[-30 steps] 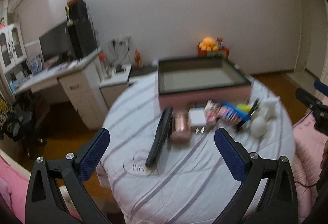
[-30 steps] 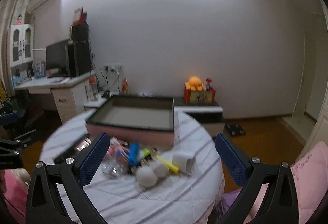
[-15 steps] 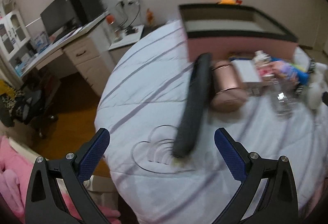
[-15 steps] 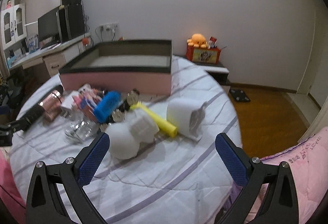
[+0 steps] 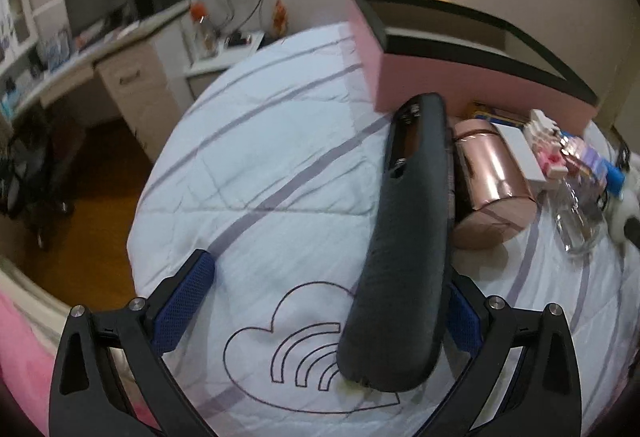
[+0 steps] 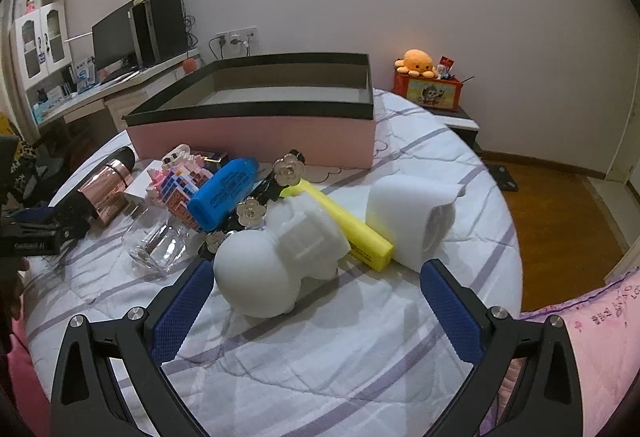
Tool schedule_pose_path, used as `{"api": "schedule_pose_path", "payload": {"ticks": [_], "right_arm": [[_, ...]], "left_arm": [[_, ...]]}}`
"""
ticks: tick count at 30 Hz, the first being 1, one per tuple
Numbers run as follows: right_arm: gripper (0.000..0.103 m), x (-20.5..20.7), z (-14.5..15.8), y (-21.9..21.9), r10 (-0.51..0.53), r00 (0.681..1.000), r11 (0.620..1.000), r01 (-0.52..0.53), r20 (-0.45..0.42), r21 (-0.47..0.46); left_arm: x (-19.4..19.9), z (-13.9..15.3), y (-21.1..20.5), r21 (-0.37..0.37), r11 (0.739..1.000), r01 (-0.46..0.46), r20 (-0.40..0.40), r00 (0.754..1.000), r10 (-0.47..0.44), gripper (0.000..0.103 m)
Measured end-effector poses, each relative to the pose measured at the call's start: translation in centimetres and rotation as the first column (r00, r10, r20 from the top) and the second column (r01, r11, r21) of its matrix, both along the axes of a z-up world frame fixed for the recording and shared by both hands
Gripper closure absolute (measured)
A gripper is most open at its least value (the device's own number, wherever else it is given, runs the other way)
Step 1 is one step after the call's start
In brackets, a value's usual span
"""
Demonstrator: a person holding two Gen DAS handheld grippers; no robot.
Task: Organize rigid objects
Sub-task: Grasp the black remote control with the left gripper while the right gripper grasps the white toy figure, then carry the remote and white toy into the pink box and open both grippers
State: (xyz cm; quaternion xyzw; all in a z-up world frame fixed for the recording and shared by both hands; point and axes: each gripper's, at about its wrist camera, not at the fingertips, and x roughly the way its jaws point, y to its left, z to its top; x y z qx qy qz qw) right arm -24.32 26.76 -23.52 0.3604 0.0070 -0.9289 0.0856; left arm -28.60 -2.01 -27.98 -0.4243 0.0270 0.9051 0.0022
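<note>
A long black case point(image 5: 404, 237) lies on the white quilted table point(image 5: 260, 165), its near end between my open left gripper point(image 5: 328, 305) fingers, close to the right finger. A rose-gold cylinder point(image 5: 494, 181) lies beside it. An open pink box with a black rim point(image 5: 460, 65) stands behind. In the right wrist view, my open right gripper point(image 6: 316, 301) sits just before a white foam figure point(image 6: 276, 261). Beside it lie a yellow marker point(image 6: 348, 225), a white foam roll point(image 6: 412, 213), a blue bottle point(image 6: 224, 193) and a clear glass point(image 6: 158, 245). The pink box also shows there point(image 6: 256, 129).
A white card box point(image 5: 520, 153), a pink block toy point(image 6: 180, 185) and flower-shaped metal clips point(image 6: 288, 169) lie among the clutter. A desk with a monitor point(image 6: 116, 45) stands at the left. A low cabinet with an orange plush point(image 6: 418, 63) stands behind the table. Pink bedding point(image 6: 592, 317) lies right.
Both grippers have moved down and forward toward the table. The left one now straddles the near end of the black case; the right one has closed in on the white foam figure.
</note>
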Motion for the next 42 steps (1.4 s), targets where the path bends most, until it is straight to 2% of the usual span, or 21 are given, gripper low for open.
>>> {"api": "schedule_pose_path", "payload": {"ticks": [2, 3, 5, 6, 8, 11, 15, 17, 19, 24, 29, 37, 42], "right_arm": [[0.000, -0.3, -0.2, -0.1, -0.001, 1.000, 1.000, 0.001, 0.011, 0.000], [0.000, -0.4, -0.3, -0.2, -0.002, 1.000, 1.000, 0.002, 0.016, -0.001], [0.000, -0.6, -0.4, -0.3, -0.006, 1.000, 1.000, 0.006, 0.013, -0.002], [0.000, -0.8, -0.3, -0.3, -0.004, 1.000, 1.000, 0.004, 0.018, -0.004], [0.000, -1.3, -0.3, -0.3, 0.000, 1.000, 1.000, 0.000, 0.027, -0.002], [0.000, -2.0, -0.3, -0.6, 0.011, 0.999, 1.000, -0.012, 0.040, 0.006], [0.001, -2.6, -0.3, -1.3, 0.045, 0.998, 0.999, -0.045, 0.039, 0.010], [0.019, -2.6, -0.3, -1.4, 0.044, 0.998, 0.999, -0.045, 0.042, 0.017], [0.030, -2.4, -0.4, -1.2, 0.064, 0.996, 0.998, -0.064, 0.055, 0.003], [0.030, -1.5, -0.3, -0.8, 0.087, 0.994, 0.996, -0.087, 0.062, -0.012], [0.030, -1.0, -0.3, -0.7, 0.102, 0.992, 0.994, -0.099, 0.074, -0.040], [0.030, -1.2, -0.2, -0.7, 0.097, 0.993, 0.994, -0.093, 0.073, -0.053], [0.030, -0.8, 0.4, -0.6, 0.107, 0.993, 0.993, -0.103, 0.055, -0.062]], "left_arm": [[0.5, 0.3, 0.6, 0.009, 0.999, 0.039, -0.021, 0.999, -0.039, 0.026], [0.4, 0.5, 0.9, 0.007, 0.999, 0.052, -0.023, 0.998, -0.052, 0.031], [0.5, 0.7, 1.7, 0.000, 0.996, 0.087, -0.033, 0.996, -0.087, 0.056], [0.3, 0.8, 2.0, -0.001, 0.995, 0.103, -0.033, 0.994, -0.103, 0.060], [0.0, 1.1, 2.5, 0.003, 0.994, 0.110, -0.023, 0.994, -0.110, 0.081], [-0.6, 1.1, 3.3, -0.014, 0.992, 0.123, -0.022, 0.992, -0.124, 0.083], [-0.2, 1.3, 3.2, 0.018, 0.993, 0.120, -0.019, 0.993, -0.120, 0.088], [0.3, 1.4, 2.8, 0.046, 0.990, 0.130, -0.013, 0.992, -0.129, 0.089], [1.0, 1.4, 2.3, 0.066, 0.988, 0.139, -0.007, 0.990, -0.138, 0.089], [2.7, 1.6, 1.3, 0.113, 0.983, 0.147, 0.000, 0.989, -0.148, 0.089], [2.2, 1.3, 1.1, 0.136, 0.982, 0.131, 0.004, 0.991, -0.133, 0.089], [1.4, 1.4, 1.8, 0.094, 0.988, 0.125, -0.003, 0.992, -0.125, 0.090], [2.2, 2.1, 1.4, 0.138, 0.980, 0.140, -0.017, 0.990, -0.139, 0.090]]}}
